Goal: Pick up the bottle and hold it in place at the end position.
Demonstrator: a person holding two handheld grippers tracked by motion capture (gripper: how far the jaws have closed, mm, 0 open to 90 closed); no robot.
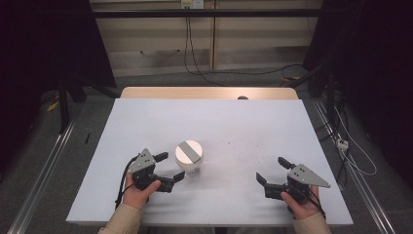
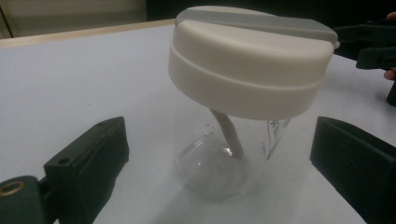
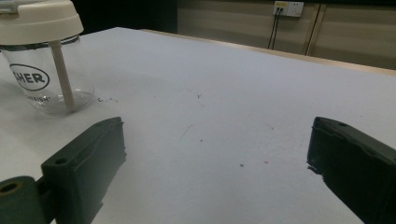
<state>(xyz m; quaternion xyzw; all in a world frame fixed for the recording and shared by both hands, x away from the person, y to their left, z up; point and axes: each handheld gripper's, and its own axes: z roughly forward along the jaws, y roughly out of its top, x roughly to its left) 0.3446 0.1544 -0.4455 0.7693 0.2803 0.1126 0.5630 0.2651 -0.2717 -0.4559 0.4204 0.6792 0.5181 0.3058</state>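
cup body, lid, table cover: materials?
Cup body: clear, glossy, likely plastic or glass; the straw shows through it. Lid: cream, matte, looks plastic, with a grey bar on top. Table cover: white, matte, faintly scuffed; paper or laminate, can't tell.

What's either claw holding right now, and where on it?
Nothing. The left claw is open with its jaws on either side of the clear cup, not touching it. The right claw is open over bare table.
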